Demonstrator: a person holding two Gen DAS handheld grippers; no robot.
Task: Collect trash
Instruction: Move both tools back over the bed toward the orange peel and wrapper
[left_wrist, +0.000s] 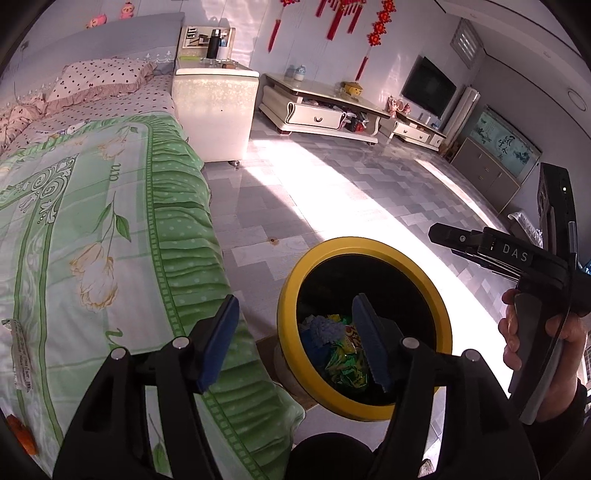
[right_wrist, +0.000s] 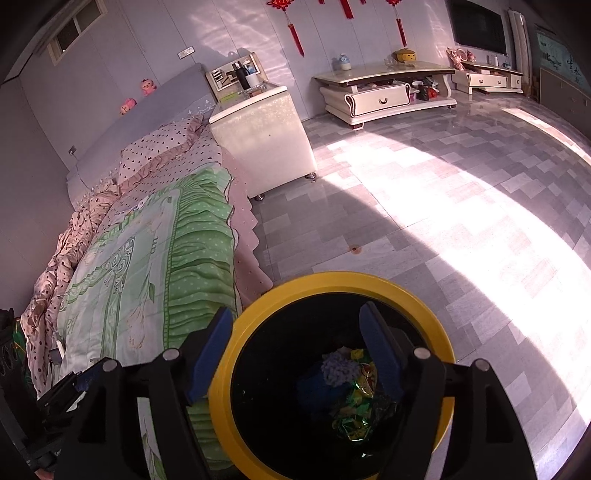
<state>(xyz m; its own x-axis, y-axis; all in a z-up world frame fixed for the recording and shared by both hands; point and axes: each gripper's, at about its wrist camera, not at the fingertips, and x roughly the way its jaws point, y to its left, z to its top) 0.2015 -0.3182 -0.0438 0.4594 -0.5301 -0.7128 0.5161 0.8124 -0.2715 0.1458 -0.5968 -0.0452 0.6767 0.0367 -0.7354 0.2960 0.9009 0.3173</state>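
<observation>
A black bin with a yellow rim (left_wrist: 295, 280) (right_wrist: 332, 280) stands on the floor against the bed. Crumpled green and yellow wrappers (left_wrist: 347, 365) (right_wrist: 354, 402) and a bluish fluffy wad (right_wrist: 338, 365) lie at its bottom. My left gripper (left_wrist: 295, 343) hangs open over the bin's near edge, with nothing between its blue pads (left_wrist: 369, 336). My right gripper (right_wrist: 295, 354) is open right above the bin mouth, also empty. In the left wrist view a hand (left_wrist: 517, 332) holds the right gripper (left_wrist: 448, 242) at the right. A long pale wrapper (left_wrist: 20, 354) and an orange scrap (left_wrist: 22, 435) lie on the bed.
A bed with a green flowered quilt (left_wrist: 110, 229) (right_wrist: 166, 251) fills the left side. A white nightstand (left_wrist: 216, 110) (right_wrist: 262, 125) stands past it. Low cream TV cabinets (left_wrist: 317, 110) (right_wrist: 384, 92) line the far wall. Sunlit tiled floor (left_wrist: 332, 192) stretches right.
</observation>
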